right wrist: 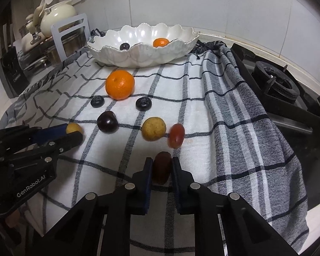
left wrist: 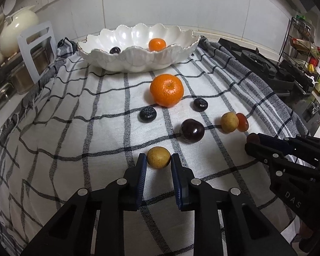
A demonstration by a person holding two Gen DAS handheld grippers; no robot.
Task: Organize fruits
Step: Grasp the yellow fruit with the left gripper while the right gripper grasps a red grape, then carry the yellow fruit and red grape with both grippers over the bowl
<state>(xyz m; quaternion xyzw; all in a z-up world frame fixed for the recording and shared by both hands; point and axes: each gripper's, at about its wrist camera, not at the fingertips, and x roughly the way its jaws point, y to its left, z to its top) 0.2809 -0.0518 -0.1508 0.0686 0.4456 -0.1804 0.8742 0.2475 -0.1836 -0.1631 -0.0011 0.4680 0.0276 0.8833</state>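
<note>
Now left tongs [left wrist: 159, 160] pinch yellow fruit [left wrist: 159, 156], right tongs [right wrist: 162, 166] brown fruit [right wrist: 161, 167].

My right gripper [right wrist: 161, 168] hides the lower half of the brown fruit [right wrist: 161, 164] between its pads. From the right wrist, my left gripper [right wrist: 71, 133] covers most of a yellow fruit [right wrist: 73, 127]. The bowl's near rim [left wrist: 138, 52] cuts off the small orange [left wrist: 157, 44] and dark fruit [left wrist: 115, 50]. Rack jars [left wrist: 305, 42] blur.
</note>
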